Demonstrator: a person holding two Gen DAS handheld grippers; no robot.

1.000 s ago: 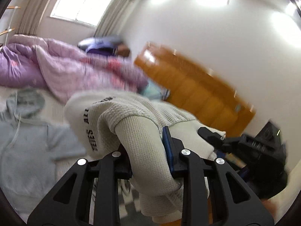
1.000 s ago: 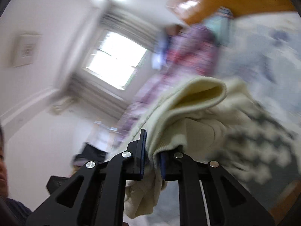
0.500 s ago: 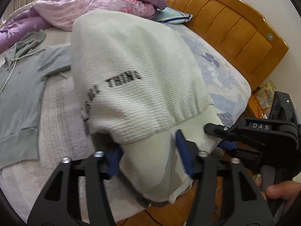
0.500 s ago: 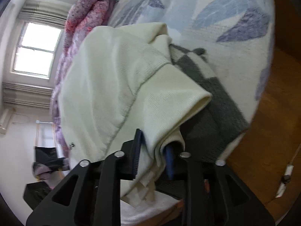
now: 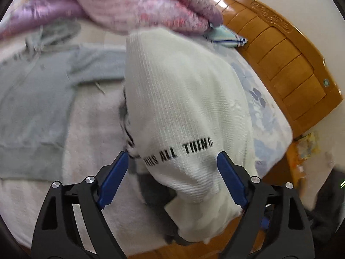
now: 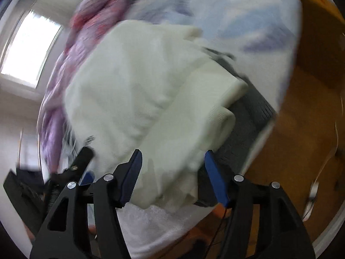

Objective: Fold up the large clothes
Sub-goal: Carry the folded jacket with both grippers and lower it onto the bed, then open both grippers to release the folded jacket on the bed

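Left wrist view first: the left claw (image 5: 172, 172) stands wide, its blue pads (image 5: 113, 180) well apart, jaws having just been opening; the cream ribbed-knit sweater with black lettering (image 5: 183, 99) lies between them, folded into a long bundle on the bed with the pale blue floral sheet (image 5: 261, 108); the right-hand pad sits just beside the knit, the left-hand pad stands clear of it, so nothing is gripped; a dark grey knitted garment (image 5: 155, 192) peeks out from under the sweater's near end; to the left a light grey hooded sweatshirt (image 5: 32, 90) lies flat on a white towelling cover (image 5: 92, 146); behind, a heaped pink and purple quilt (image 5: 138, 6), blurred; at right the honey-coloured wooden headboard (image 5: 286, 64), with a light blue pillow (image 5: 226, 35) tucked against it.

Right wrist view now, and it is blurred: the right claw (image 6: 172, 177) is parted too, jaws just been opening, blue pads (image 6: 131, 177) either side of the sweater's (image 6: 140, 86) thick folded end and not pressing on it; the grey garment (image 6: 252, 116) shows under the fold at right, by the bed's edge; the other claw's black frame (image 6: 79, 161) pokes in at lower left; a bright window (image 6: 30, 51) glows at far left.
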